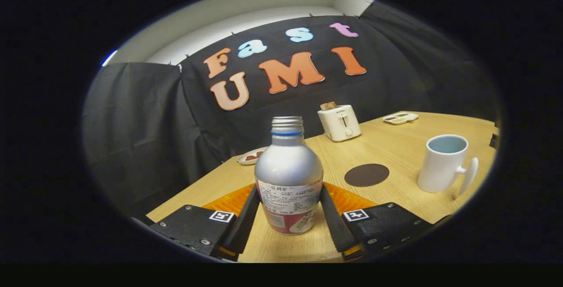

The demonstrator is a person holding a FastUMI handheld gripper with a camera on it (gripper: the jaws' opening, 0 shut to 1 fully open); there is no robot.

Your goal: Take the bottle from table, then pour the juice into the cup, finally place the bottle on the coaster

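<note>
Now the gripper (289, 216) is closed on the upright bottle (289, 177), both fingers pressing its lower body; the cup (444, 163) stands ahead to the right, beyond the coaster (367, 175) on the tabletop (396, 141).

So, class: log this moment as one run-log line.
gripper: shut on bottle | cap off | cup: upright, unfilled | coaster: bare | stage: grasp
</note>
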